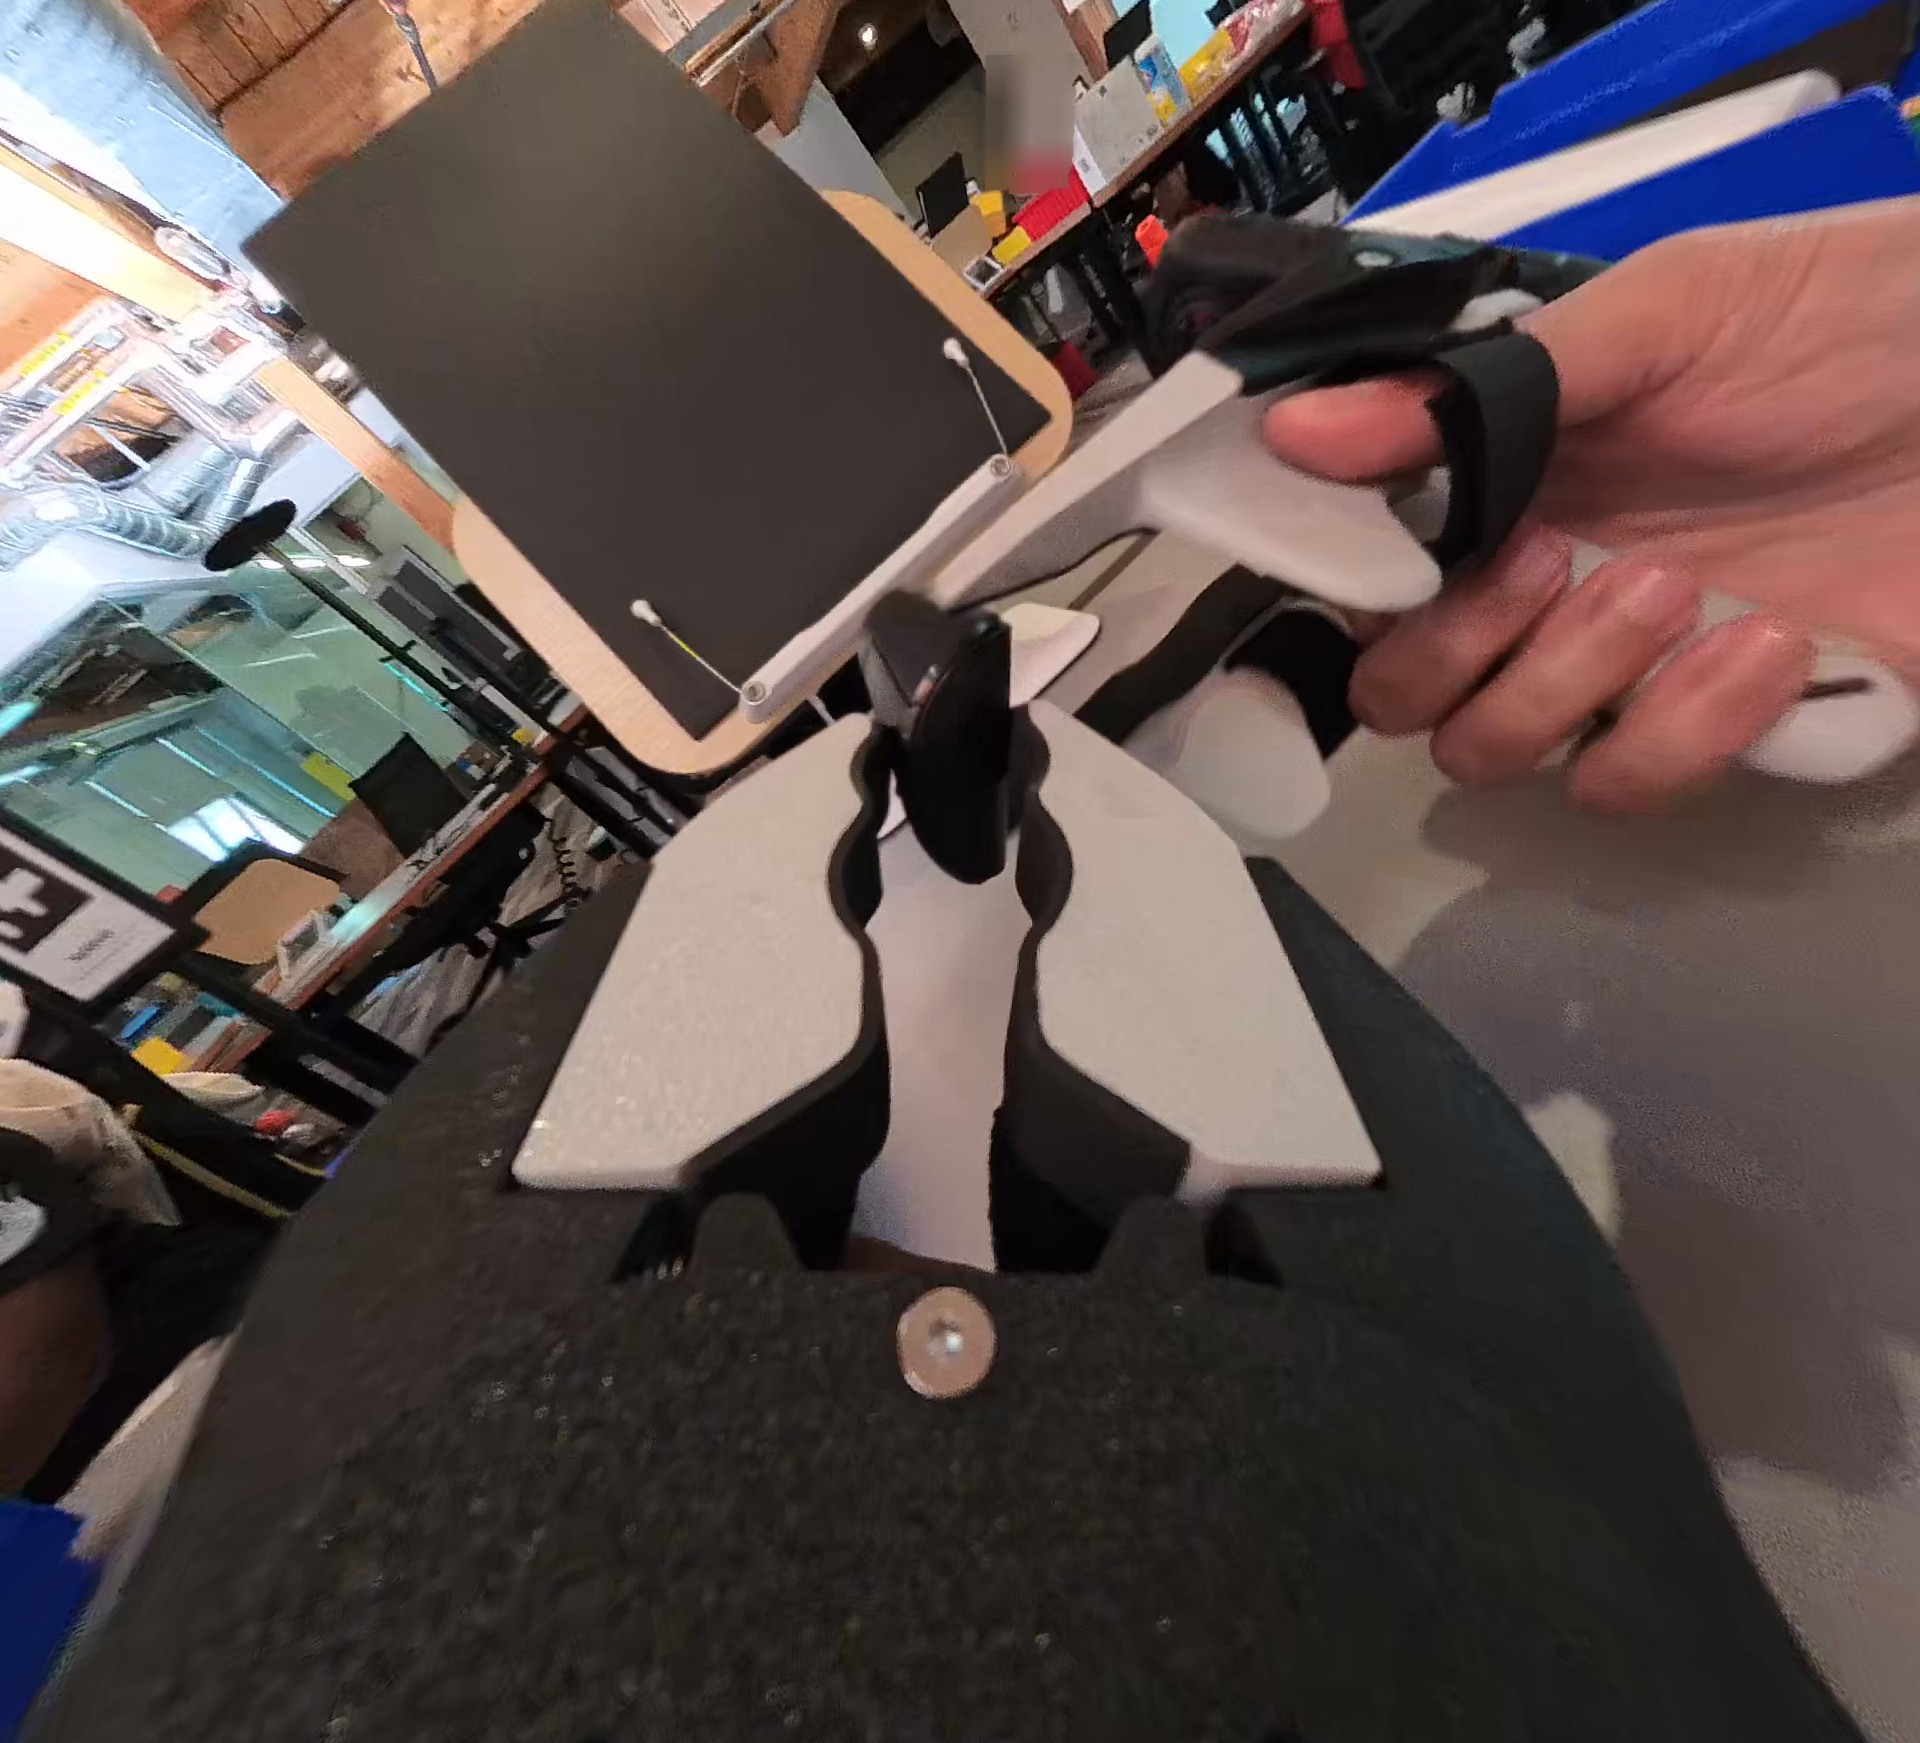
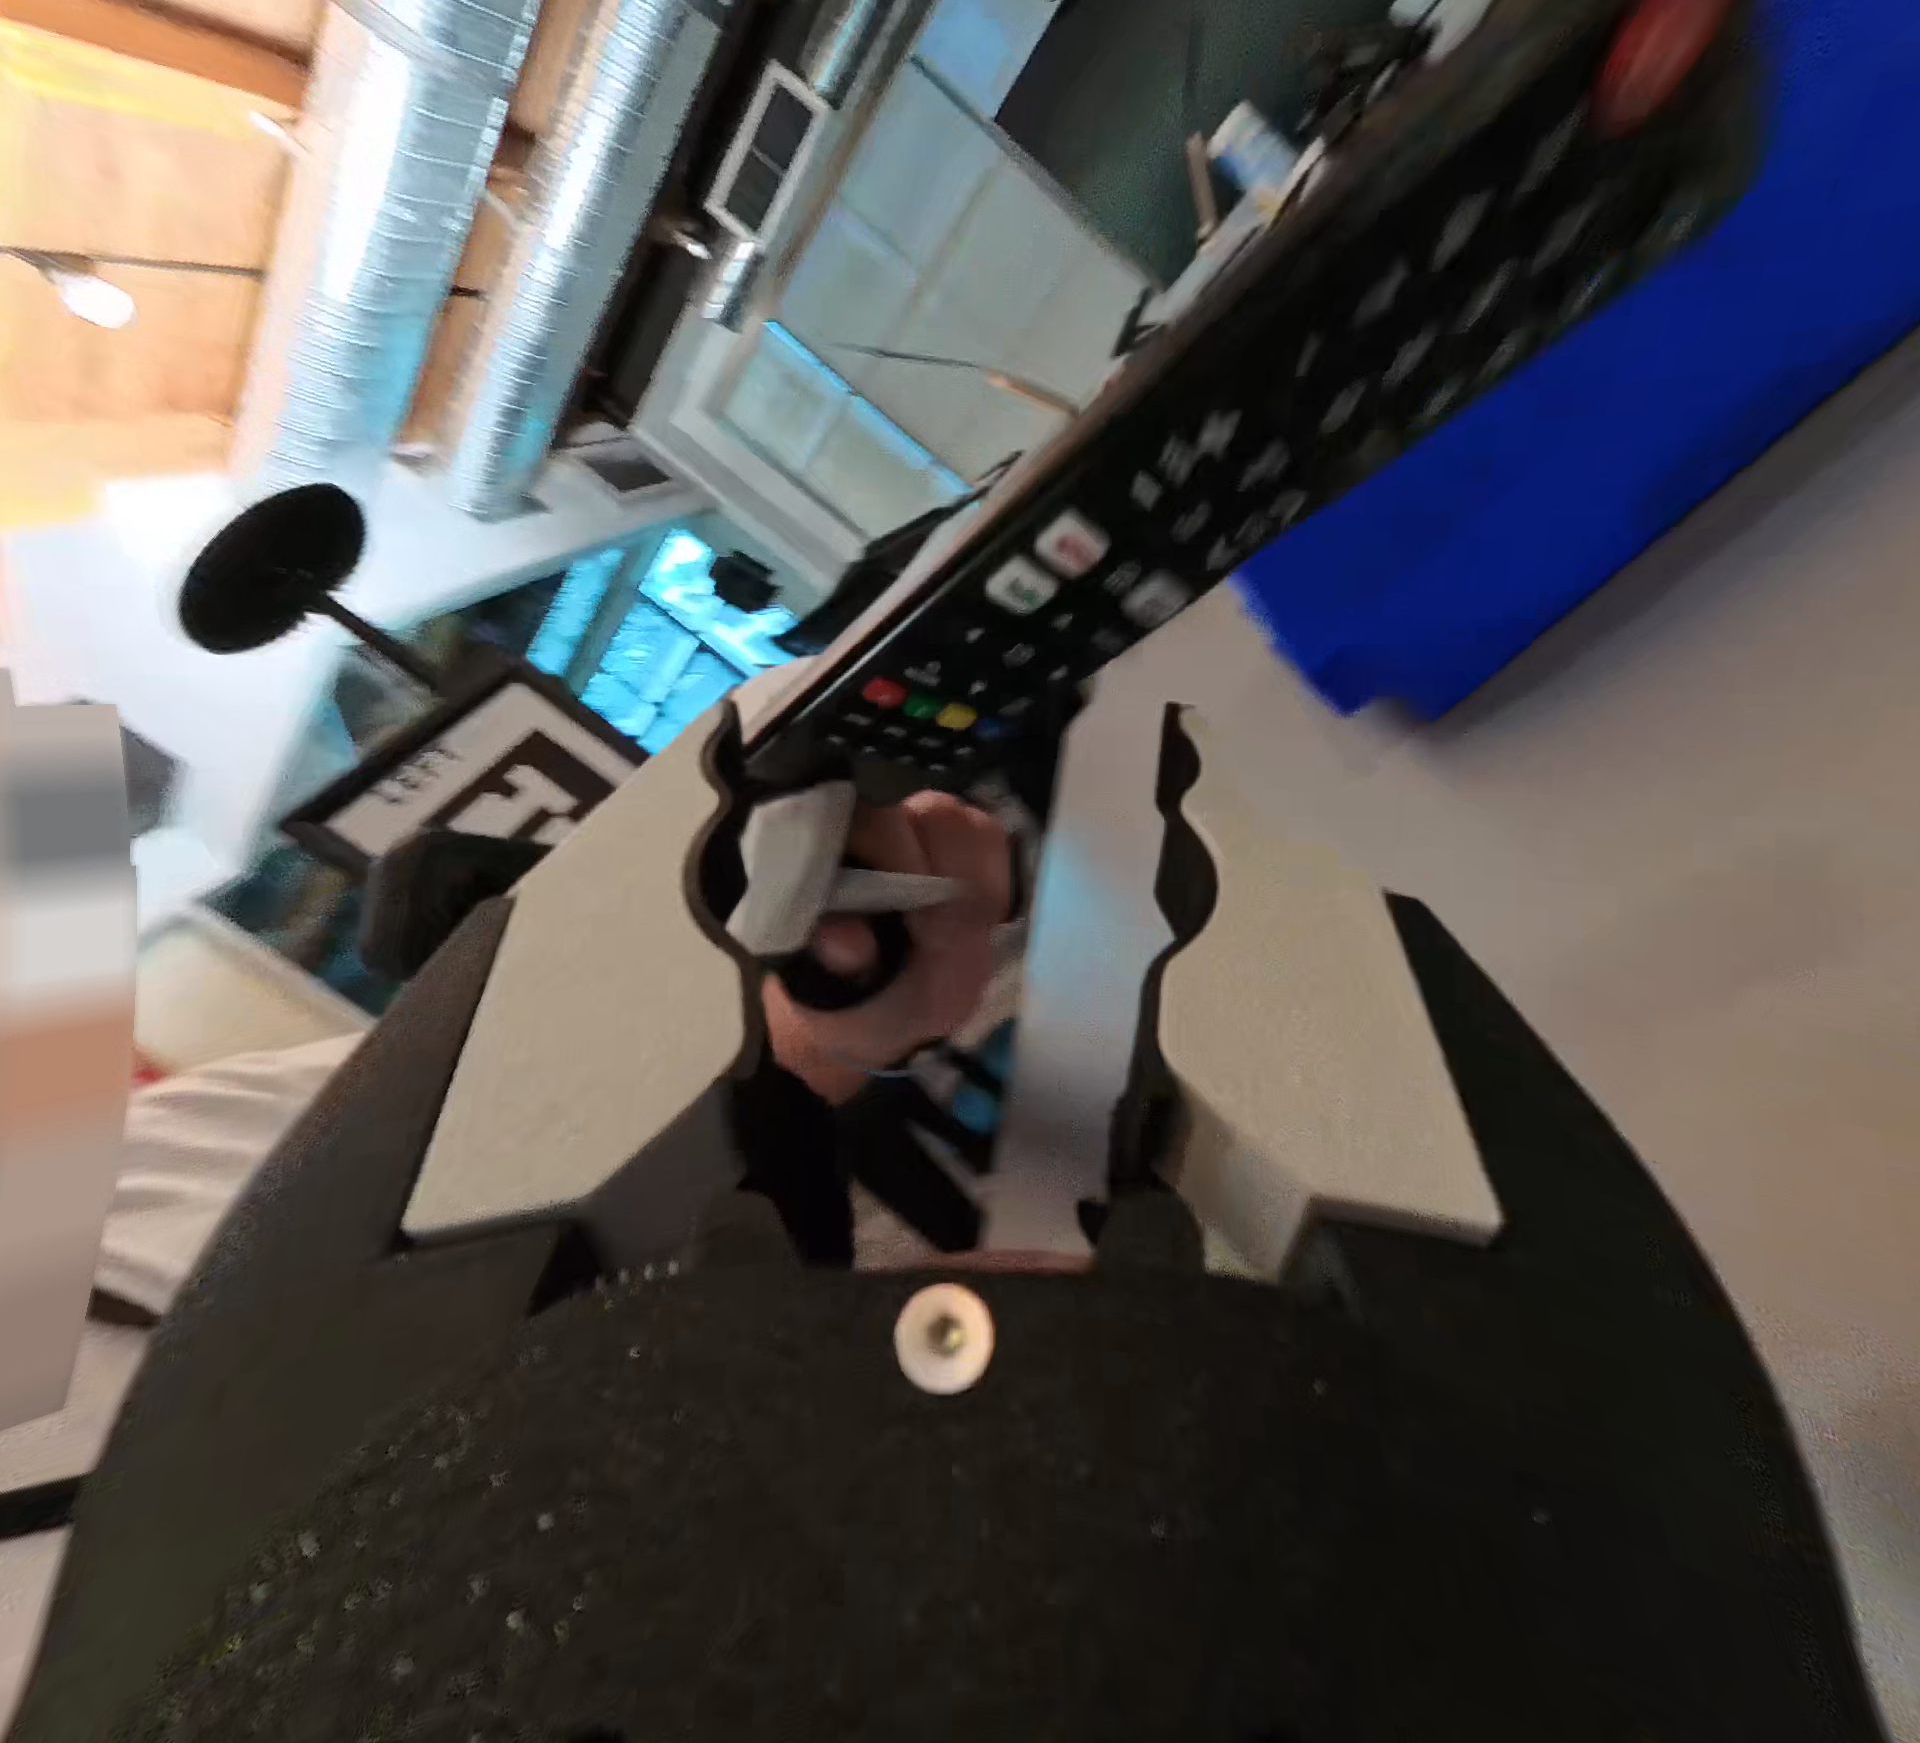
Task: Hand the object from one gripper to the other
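A black remote control [image 2: 1195,498] with coloured buttons is held up in the air, slanting up to the right. In the left wrist view I see it end-on [image 1: 951,758]. My left gripper [image 1: 951,779] is shut on its lower end. My right gripper [image 2: 951,737] is open wide. The remote's lower end sits between its fingertips, close against the left one. One white finger [image 2: 790,872] of the left gripper and the hand holding it show just behind. A hand [image 1: 1662,498] holds the right gripper facing the left one.
A black board [image 1: 644,363] is mounted on top of the right gripper. A blue bin [image 2: 1558,498] stands on the grey table [image 2: 1610,914] at the right; it also shows in the left wrist view [image 1: 1714,83]. A black-and-white marker card [image 2: 468,800] stands at the left. The tips of both grippers are at nearly the same place.
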The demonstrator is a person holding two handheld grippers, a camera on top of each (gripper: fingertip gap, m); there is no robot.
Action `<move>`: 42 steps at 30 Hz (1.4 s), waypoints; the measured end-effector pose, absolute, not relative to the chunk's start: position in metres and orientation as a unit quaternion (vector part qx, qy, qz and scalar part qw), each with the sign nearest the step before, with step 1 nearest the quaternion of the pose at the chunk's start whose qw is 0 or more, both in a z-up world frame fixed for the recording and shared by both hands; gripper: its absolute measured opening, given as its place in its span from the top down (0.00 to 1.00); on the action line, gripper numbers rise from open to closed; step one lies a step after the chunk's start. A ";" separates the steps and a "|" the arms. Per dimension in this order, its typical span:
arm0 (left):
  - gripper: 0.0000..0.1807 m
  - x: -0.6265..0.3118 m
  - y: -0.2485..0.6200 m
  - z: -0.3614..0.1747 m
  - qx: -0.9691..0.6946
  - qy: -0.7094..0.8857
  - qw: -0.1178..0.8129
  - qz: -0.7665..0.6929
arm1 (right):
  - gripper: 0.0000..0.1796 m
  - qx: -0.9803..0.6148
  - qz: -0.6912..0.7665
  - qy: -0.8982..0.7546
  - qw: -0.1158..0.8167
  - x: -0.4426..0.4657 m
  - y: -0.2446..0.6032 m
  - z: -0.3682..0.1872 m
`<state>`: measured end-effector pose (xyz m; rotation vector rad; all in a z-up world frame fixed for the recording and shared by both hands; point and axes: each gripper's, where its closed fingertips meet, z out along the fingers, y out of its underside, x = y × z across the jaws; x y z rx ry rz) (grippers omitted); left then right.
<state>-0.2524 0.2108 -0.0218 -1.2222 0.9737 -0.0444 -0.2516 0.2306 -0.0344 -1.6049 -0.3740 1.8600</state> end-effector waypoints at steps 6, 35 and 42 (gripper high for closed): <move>0.88 -0.277 0.227 -0.020 -0.606 0.389 0.678 -0.148 | 0.52 -0.686 0.369 -0.291 0.556 -0.164 0.279 -0.044; 0.74 -0.241 0.201 -0.062 -0.603 0.480 0.571 -0.283 | 0.87 -0.606 0.241 -0.455 0.606 -0.179 0.238 -0.018; 0.64 -0.235 0.197 -0.074 -0.631 0.456 0.491 -0.390 | 0.87 -0.570 0.507 -0.386 0.519 -0.217 0.202 0.007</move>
